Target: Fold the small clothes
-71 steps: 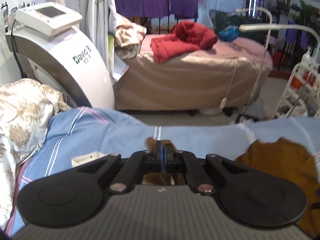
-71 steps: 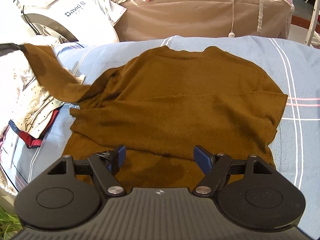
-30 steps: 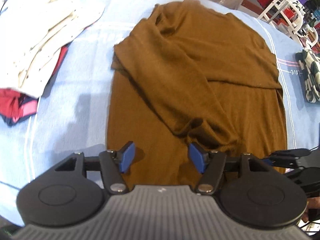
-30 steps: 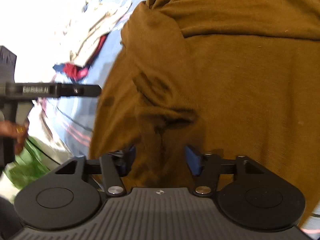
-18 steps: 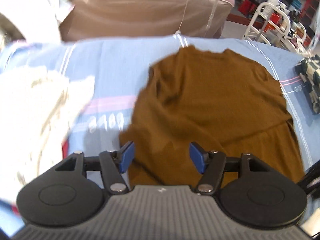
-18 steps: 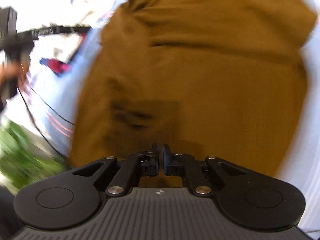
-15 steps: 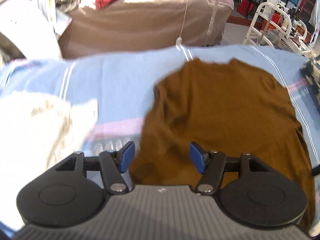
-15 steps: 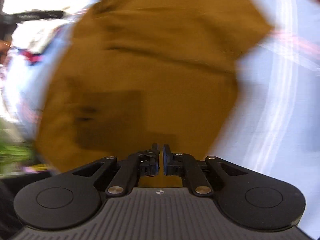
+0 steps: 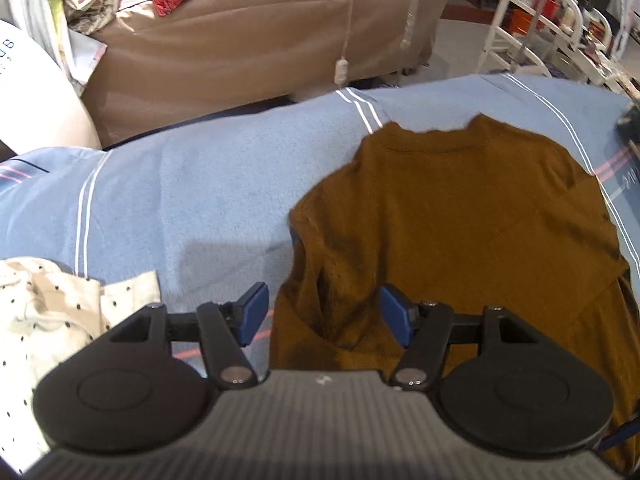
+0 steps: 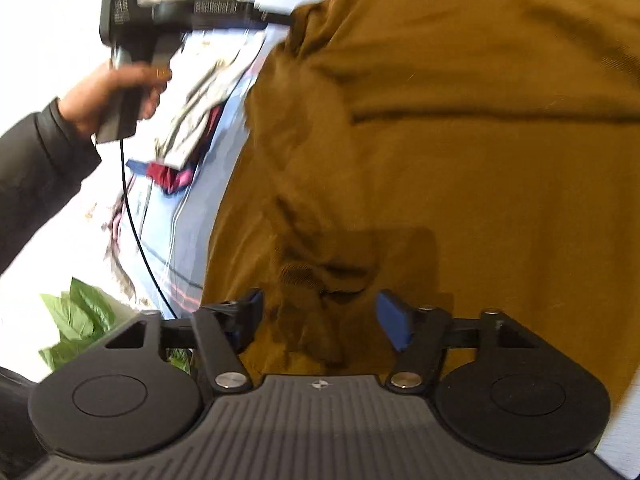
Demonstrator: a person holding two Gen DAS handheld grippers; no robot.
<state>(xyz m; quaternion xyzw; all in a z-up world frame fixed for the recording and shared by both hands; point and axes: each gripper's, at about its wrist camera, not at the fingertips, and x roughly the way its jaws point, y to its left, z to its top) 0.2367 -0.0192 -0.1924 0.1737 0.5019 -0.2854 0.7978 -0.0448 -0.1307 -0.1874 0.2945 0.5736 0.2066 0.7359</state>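
A brown sweater (image 9: 460,216) lies flat on the blue striped sheet (image 9: 192,200), collar at the far side. My left gripper (image 9: 322,314) hangs over the sweater's left edge, where a sleeve is folded in. Its jaws are opening, and the cloth lies below them without pressing on the blue pads (image 9: 252,312). In the right wrist view my right gripper (image 10: 320,318) is over the lower left part of the sweater (image 10: 480,160). Its jaws are opening too, with a bunched sleeve end (image 10: 312,276) loose between them. A hand (image 10: 108,92) holds the left gripper (image 10: 276,18) at the sweater's far left edge.
A white dotted garment (image 9: 48,312) lies left of the sweater, with a red and navy one (image 10: 172,172) under it. Beyond the sheet stand a brown-covered bed (image 9: 240,40), a white machine (image 9: 32,92) and a white rack (image 9: 540,32). Green leaves (image 10: 80,320) show past the near edge.
My right gripper was shut half a second ago and now stands open over the bunched sleeve end. My left gripper has swung toward the sweater's left edge, so the sweater sits further right in its view.
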